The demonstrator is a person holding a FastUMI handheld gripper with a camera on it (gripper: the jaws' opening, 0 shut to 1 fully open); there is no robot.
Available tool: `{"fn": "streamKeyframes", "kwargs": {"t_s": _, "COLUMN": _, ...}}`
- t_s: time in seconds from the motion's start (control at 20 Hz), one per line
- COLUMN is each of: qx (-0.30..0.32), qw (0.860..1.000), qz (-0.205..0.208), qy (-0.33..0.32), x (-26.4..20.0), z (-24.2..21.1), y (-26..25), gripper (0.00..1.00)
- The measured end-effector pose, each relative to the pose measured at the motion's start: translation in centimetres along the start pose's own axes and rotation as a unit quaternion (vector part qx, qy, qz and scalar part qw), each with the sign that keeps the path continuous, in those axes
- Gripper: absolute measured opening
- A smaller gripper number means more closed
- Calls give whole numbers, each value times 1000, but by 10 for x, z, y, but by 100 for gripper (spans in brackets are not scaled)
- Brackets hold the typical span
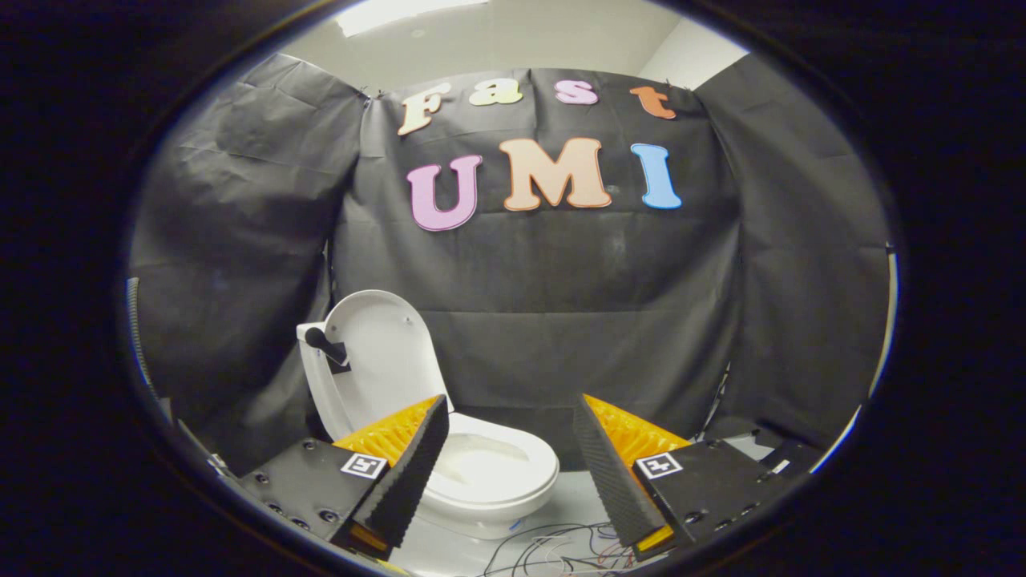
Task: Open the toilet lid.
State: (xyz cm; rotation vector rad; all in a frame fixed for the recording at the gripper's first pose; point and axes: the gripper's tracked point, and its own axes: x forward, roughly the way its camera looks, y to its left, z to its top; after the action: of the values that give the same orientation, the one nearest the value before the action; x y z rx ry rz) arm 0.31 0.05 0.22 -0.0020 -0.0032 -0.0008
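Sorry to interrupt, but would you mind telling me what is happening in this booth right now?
A person is working a hand-held tool on a small white toilet. The toilet lid already stands upright, leaning back, with a dark handle fixed to it, and the bowl is open. The tool's fingers are spread apart and hold nothing; the toilet sits just ahead of them, partly behind the left finger. Loose wires lie on the floor beside the base.
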Motion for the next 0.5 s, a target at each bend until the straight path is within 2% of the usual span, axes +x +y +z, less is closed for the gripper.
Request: {"fn": "streamKeyframes", "kwargs": {"t_s": 0.5, "qx": -6, "qw": 1000, "qz": 8, "qy": -4, "x": 82, "z": -3, "y": 12, "gripper": 97}}
